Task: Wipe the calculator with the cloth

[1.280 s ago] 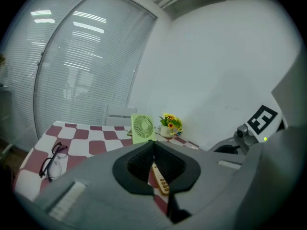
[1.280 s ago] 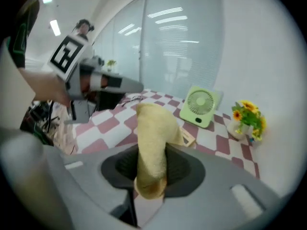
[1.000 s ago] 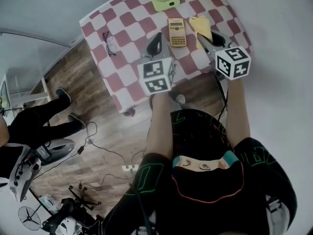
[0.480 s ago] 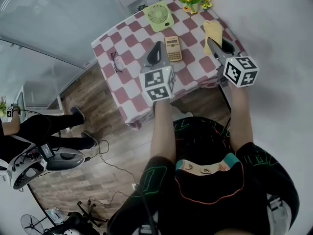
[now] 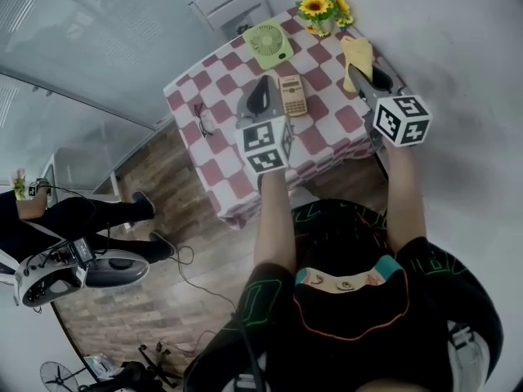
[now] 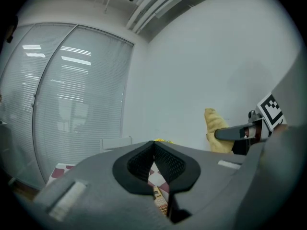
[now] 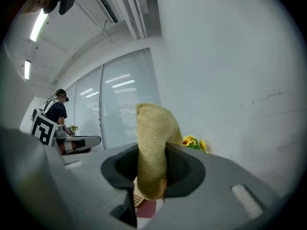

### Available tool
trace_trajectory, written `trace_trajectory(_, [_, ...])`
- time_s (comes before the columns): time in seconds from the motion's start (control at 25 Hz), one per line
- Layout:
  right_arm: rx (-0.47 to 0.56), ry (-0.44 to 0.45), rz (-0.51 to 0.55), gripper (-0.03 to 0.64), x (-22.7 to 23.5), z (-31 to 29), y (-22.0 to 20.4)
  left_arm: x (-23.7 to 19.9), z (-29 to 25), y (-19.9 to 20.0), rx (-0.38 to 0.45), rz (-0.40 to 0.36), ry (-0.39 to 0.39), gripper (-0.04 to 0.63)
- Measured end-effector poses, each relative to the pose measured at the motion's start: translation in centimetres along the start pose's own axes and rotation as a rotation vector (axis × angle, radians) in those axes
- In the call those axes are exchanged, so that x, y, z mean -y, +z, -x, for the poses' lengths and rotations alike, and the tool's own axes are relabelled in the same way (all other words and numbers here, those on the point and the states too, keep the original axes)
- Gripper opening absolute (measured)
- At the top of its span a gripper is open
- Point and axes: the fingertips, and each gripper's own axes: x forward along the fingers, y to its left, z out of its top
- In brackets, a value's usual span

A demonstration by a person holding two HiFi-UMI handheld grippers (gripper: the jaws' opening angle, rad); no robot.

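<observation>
- Right hand-held gripper (image 7: 152, 176) is clenched on a soft yellow cloth (image 7: 152, 143). The folded cloth fills the gap between the jaws and sticks up past their tips.
- Left hand-held gripper (image 6: 153, 150) has its jaws pressed together at the tips, with nothing between them.
- In the head view, both grippers are held over a small table with a red-and-white checked tablecloth (image 5: 221, 162), the left one just left of the calculator.
- A slim yellow-gold calculator (image 5: 292, 95) lies flat on the tablecloth between the two grippers. Its long axis runs from the person's side towards the far edge. Its display end is too small to make out.
- Beyond it lies a round light-green fan (image 5: 268, 42).
- Yellow sunflowers (image 5: 320, 8) stand at the far corner; their container is too small to make out.
- Dark-framed glasses (image 5: 203, 113) lie near the table's left edge.
</observation>
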Motion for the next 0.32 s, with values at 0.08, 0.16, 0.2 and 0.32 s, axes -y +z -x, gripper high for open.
trace_trajectory(0.08, [0.007,0.002,0.005,0.118,0.1,0.0,0.1,-0.1,-0.1,0.3,0.007,-0.009,0.008,0.009])
trace_trajectory(0.16, [0.017,0.007,0.013,0.118,0.2,0.1,0.3,0.1,-0.3,0.5,0.017,-0.018,0.012,0.009])
trace_trajectory(0.2, [0.021,0.009,0.018,0.118,0.3,0.2,0.4,0.3,-0.4,0.6,0.019,-0.022,0.010,0.009])
trace_trajectory(0.32, [0.032,0.014,0.031,0.118,0.5,0.3,0.5,1.1,-0.8,0.7,0.020,-0.021,0.000,0.009])
